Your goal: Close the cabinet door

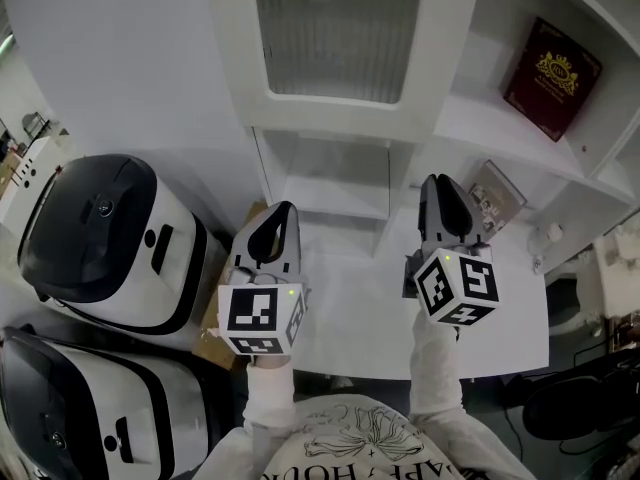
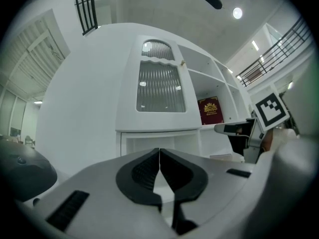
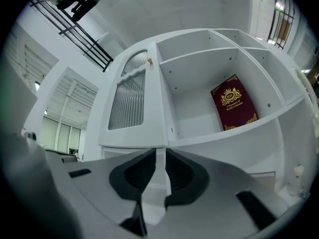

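The white cabinet door with its ribbed glass pane stands left of an open compartment holding a dark red book. A small knob sits on the door's edge. The door and the red book also show in the left gripper view. My left gripper hovers over the white table, below the door, jaws closed tip to tip. My right gripper is held to its right, below the open compartment, jaws nearly touching with a thin slit. Neither holds anything or touches the door.
Two black-and-white appliances stand at the left. A cardboard box lies beside the white table. A small flat packet leans on the lower shelf, with a small white object nearby.
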Demonstrator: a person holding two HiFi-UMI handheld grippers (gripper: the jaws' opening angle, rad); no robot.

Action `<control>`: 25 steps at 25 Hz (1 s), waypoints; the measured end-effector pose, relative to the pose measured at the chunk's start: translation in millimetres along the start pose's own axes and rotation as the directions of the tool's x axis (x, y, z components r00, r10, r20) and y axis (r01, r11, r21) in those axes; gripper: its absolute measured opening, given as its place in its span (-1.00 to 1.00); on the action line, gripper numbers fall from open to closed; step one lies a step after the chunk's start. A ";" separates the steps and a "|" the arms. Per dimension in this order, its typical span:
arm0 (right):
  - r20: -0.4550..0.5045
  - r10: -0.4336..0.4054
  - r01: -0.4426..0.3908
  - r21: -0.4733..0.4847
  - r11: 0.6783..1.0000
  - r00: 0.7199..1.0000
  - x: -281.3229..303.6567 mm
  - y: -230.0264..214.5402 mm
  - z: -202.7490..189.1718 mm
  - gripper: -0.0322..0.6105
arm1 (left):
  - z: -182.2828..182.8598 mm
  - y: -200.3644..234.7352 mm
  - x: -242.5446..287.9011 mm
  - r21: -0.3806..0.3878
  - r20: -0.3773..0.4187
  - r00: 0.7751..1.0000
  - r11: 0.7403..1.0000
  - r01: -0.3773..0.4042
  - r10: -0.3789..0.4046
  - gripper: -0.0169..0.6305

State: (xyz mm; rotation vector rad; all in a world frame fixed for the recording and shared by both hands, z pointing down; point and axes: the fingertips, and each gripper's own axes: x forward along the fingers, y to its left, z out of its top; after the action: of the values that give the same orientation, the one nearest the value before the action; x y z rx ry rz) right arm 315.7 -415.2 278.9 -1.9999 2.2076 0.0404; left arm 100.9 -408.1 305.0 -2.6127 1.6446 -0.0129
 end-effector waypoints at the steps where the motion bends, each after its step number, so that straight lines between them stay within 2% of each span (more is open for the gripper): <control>1: -0.004 -0.006 0.006 -0.006 1.000 1.000 -3.6 1.5 -0.8 -0.72 | 1.2 -1.0 -1.4 -0.001 0.003 1.000 1.000 0.006 -0.006 -0.93; 12: -0.028 -0.030 0.029 -0.038 0.999 0.999 -31.3 22.6 -6.6 -0.84 | 2.3 -6.2 -16.6 -0.002 0.005 0.998 0.998 0.060 -0.060 -0.93; 25: -0.057 -0.071 0.069 -0.038 0.997 0.996 -47.2 20.6 -17.7 -0.86 | -0.6 -14.9 -21.2 -0.007 0.004 0.996 0.996 0.087 -0.087 -0.93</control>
State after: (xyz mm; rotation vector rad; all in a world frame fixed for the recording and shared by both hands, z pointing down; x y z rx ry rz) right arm 297.8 -368.8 301.1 -2.1226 2.1845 0.0133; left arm 105.1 -382.6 306.8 -2.6861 1.5311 -0.0064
